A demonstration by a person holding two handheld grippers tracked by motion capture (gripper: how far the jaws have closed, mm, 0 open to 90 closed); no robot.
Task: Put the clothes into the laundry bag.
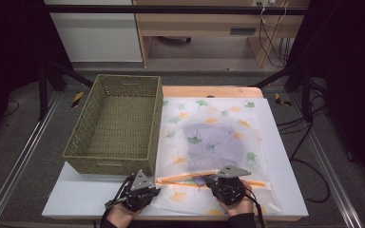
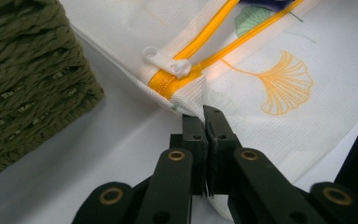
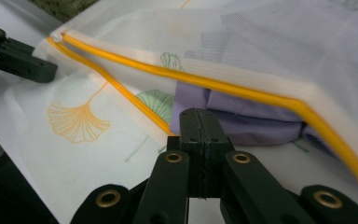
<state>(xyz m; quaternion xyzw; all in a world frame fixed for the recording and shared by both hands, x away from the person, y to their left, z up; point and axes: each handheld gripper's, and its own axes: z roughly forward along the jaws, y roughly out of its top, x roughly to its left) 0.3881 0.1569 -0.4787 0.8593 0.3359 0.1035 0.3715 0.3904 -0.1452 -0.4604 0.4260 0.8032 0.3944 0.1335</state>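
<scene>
Left gripper (image 2: pixel 206 116) jaws clamped on mesh bag (image 2: pixel 279 121) edge; right gripper (image 3: pixel 198 122) closed — zipper (image 3: pixel 121 91) open

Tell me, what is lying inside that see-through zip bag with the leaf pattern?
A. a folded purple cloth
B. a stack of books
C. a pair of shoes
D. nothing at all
A: a folded purple cloth shows through the open orange zipper of the mesh bag.

1. The mesh bag (image 1: pixel 214 137) is translucent white, printed with orange and green ginkgo leaves.
2. Its zipper (image 3: pixel 223 86) is orange, with a white pull (image 2: pixel 167 61).
3. The cloth (image 3: pixel 242 116) inside is lilac.
4. The woven basket (image 1: pixel 116 126) is olive green.
5. The table (image 1: pixel 285 180) is white.
</scene>
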